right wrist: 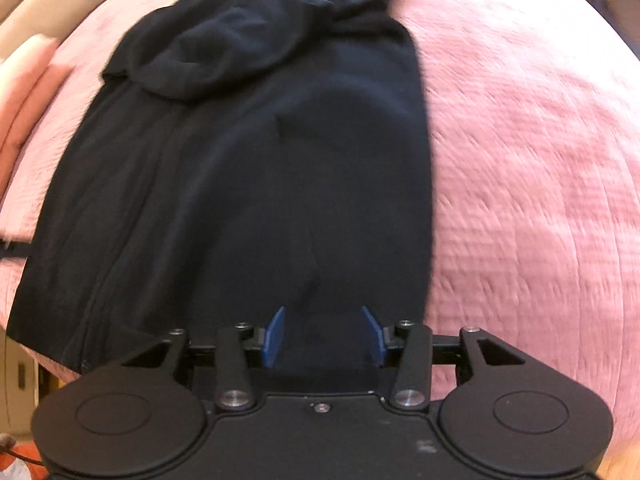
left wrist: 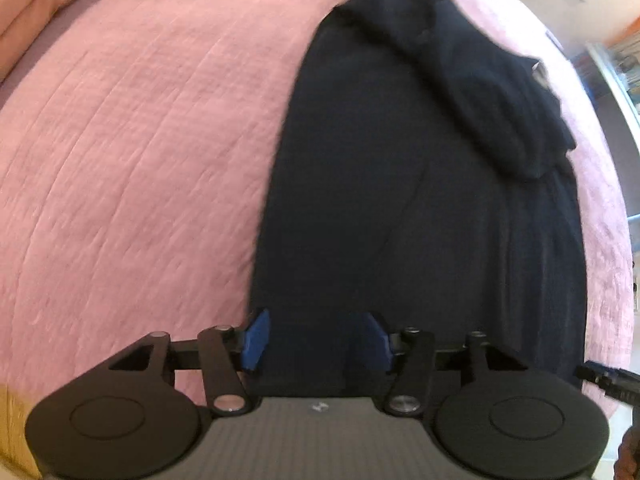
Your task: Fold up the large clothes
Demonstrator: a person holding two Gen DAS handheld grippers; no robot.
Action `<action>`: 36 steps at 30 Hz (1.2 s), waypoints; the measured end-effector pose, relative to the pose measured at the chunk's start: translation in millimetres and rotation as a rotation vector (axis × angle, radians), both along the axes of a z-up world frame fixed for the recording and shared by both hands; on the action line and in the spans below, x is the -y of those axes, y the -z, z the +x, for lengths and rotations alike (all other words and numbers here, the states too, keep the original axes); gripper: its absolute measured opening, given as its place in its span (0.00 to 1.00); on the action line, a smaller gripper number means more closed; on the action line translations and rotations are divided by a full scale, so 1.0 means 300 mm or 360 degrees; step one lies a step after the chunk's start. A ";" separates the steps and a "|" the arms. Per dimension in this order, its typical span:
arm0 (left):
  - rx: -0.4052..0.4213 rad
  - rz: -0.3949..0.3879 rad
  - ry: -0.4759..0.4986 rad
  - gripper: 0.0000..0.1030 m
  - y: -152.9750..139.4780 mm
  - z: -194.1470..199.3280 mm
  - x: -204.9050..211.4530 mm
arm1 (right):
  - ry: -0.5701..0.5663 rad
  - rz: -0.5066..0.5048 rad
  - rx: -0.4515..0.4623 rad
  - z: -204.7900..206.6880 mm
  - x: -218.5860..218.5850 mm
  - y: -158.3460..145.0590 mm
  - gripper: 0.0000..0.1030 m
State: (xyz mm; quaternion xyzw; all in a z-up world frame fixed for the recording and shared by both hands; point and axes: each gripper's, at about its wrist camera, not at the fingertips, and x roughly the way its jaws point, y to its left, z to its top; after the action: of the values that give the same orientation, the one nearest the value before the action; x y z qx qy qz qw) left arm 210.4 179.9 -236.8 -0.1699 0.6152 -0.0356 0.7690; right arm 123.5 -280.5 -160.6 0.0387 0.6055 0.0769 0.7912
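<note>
1. Left wrist view: the left gripper [left wrist: 316, 340] hangs above the near end of a dark garment [left wrist: 420, 200], pointing steeply down. Its blue pads [left wrist: 256, 338] stand well apart with nothing pinched between them; the cloth below looks loose from them.
2. The garment lies on a pink bedspread [left wrist: 140, 160] as a long strip. Its long axis runs from the gripper toward the far edge of the bed, leaning slightly right. A bunched, rolled part [left wrist: 480, 92] sits on top at the far right.
3. The left pad is over the garment's left edge, where dark cloth meets pink, so this hand is nearer that side.
4. Right wrist view: the right gripper [right wrist: 324, 336] is also held open, its blue pads [right wrist: 276, 336] apart and empty, hovering over the same near end of the dark garment [right wrist: 260, 180].
5. Here the strip runs away toward the far side, with the bunched part [right wrist: 224, 52] at the far left. The garment's right edge lies just right of the gripper, against the pink bedspread [right wrist: 520, 180].
6. Judgement: the hem lies nearest both tools, one at each near corner, so the coming fold probably goes along the long axis, near end carried toward the far end.
</note>
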 end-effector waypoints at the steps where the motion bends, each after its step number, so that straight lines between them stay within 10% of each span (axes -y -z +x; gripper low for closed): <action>1: -0.0024 0.0008 -0.0003 0.58 0.006 -0.020 -0.017 | 0.0038 -0.0009 -0.0005 -0.014 0.014 0.002 0.69; 17: -0.0180 -0.0306 -0.0044 0.63 0.120 -0.124 -0.118 | 0.0367 0.0171 -0.0253 -0.116 0.170 0.089 0.69; 20: -0.0193 -0.0325 0.0004 0.50 0.123 -0.123 -0.105 | 0.0348 0.0200 -0.0276 -0.130 0.149 0.101 0.49; 23: -0.0211 -0.0338 0.0049 0.09 0.147 -0.118 -0.084 | 0.0264 0.0204 -0.0257 -0.131 0.128 0.091 0.21; 36: 0.0183 -0.0713 -0.0100 0.05 -0.049 0.035 -0.141 | 0.0386 0.0483 -0.0004 0.072 0.210 -0.132 0.07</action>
State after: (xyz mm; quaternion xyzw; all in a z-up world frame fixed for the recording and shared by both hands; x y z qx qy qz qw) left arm 220.9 222.3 -222.3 -0.3533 0.5414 -0.1569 0.7467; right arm 145.1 -343.5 -120.9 0.2304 0.5789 0.0712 0.7789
